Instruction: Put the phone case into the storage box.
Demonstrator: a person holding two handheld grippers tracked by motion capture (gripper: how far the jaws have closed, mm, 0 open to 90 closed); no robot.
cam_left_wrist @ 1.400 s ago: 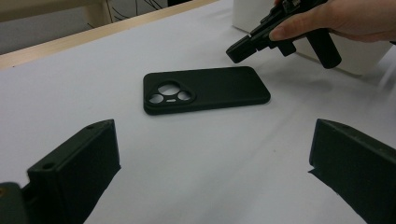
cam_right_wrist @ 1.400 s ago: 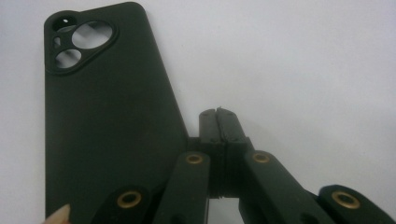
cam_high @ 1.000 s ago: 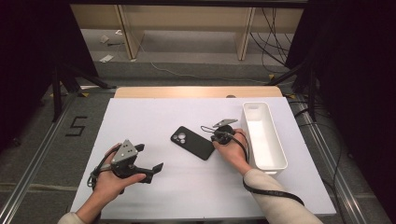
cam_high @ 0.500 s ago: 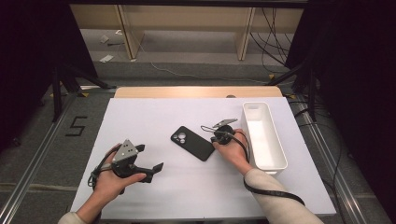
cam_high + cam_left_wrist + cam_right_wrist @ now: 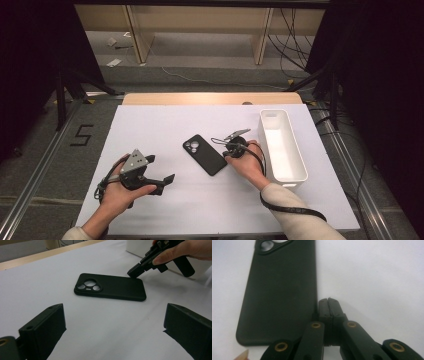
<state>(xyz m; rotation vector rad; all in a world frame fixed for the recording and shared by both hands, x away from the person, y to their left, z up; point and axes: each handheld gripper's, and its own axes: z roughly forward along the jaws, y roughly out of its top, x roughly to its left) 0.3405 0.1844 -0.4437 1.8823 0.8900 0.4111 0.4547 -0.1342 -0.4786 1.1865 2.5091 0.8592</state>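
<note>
Two hands wait: my right fingers (image 5: pixel 329 305), pressed together on nothing, touch the phone's (image 5: pixel 205 154) long edge at its four o'clock, while my left fingers (image 5: pixel 167 181), spread empty, sit farther away on the table (image 5: pixel 165 125).

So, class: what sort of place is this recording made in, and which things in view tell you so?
Probably a lab or workshop recording station, not a home: a table under a white sheet, handheld grippers, left gripper and right gripper, bare cables on the floor behind, and a taped floor marker.

The right gripper (image 5: pixel 329 305) has its jaws pressed together, nothing between them. Its tip sits just beside the long edge of the black phone (image 5: pixel 279 290), lying camera-side up on the white table (image 5: pixel 374 272).
</note>
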